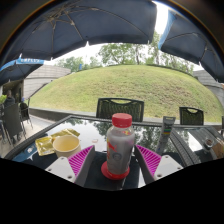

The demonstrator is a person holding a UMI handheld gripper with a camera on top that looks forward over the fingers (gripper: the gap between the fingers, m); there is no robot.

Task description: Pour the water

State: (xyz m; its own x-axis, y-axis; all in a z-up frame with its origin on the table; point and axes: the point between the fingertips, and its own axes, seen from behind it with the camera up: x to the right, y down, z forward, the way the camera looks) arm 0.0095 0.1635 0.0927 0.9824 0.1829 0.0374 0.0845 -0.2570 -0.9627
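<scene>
- A bottle (119, 148) with a red cap was seen upright on a glass table (90, 128), between the fingers of the gripper (115, 160).
- The pink pads (80, 160) were held apart, a gap showing at either side of the bottle.
- A yellow bowl (65, 145) was set on the table, left of the fingers.
- Chairs (120, 107) and a grassy mound (125, 85) were seen beyond.

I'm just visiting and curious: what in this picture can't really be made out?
- Bottle, gripper view: its base is hidden by the tool housing; whether the pads touch it is unclear.
- Yellow bowl: contents too small to tell.
- Glass table: its near edge is cut off behind the tool.
</scene>
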